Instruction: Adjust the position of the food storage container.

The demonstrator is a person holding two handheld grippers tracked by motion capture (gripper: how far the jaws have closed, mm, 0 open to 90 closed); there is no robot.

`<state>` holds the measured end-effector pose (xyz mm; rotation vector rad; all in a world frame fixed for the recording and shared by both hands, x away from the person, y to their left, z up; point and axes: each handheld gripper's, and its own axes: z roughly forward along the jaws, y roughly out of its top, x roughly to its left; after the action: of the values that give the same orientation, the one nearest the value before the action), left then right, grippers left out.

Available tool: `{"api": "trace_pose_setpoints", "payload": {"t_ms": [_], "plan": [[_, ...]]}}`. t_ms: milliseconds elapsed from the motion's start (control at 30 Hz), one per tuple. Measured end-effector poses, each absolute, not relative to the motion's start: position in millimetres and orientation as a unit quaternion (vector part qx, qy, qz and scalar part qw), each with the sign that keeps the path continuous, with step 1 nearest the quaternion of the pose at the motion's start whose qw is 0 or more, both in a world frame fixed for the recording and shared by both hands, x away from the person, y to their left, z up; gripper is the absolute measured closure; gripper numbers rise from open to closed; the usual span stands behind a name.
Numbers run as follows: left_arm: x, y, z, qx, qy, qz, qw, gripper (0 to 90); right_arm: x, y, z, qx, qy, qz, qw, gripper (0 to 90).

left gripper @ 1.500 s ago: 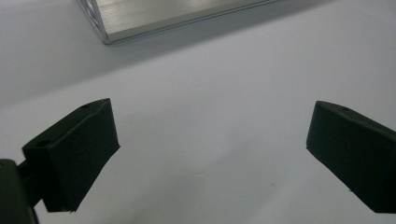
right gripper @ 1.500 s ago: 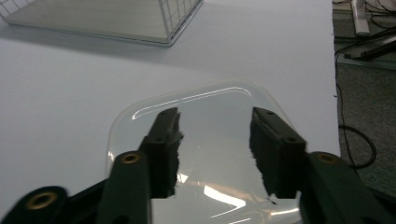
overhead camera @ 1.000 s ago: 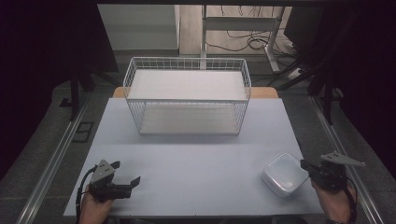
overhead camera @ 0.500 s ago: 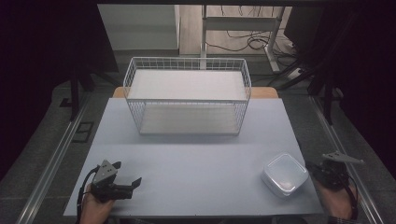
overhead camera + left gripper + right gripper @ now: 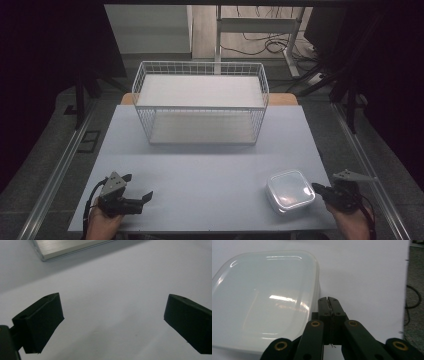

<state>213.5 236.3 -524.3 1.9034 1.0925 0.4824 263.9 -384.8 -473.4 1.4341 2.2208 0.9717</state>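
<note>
Since the earlier frame, the right gripper (image 5: 317, 187) has been lowered beside the white lidded container (image 5: 290, 190) at the table's (image 5: 210, 165) near right, jaws pressed together, empty. Left gripper (image 5: 139, 189) is held with jaws wide apart.

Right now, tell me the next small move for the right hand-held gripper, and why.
Probably open its jaws. The right hand-held gripper is shut, its tips right beside the white lidded container on the table. Closed jaws cannot take the container's edge, so opening seems to come first, then easing in over the rim.
</note>
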Motion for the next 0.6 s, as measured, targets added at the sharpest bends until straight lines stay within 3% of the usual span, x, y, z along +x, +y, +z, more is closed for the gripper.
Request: {"api": "trace_pose_setpoints", "payload": {"t_ms": [600], "plan": [[212, 214, -523, 0.798, 0.405, 0.183, 0.408, 6.7, 257, -318, -477, 0.453, 0.815, 0.35, 0.089, 88.4]]}}
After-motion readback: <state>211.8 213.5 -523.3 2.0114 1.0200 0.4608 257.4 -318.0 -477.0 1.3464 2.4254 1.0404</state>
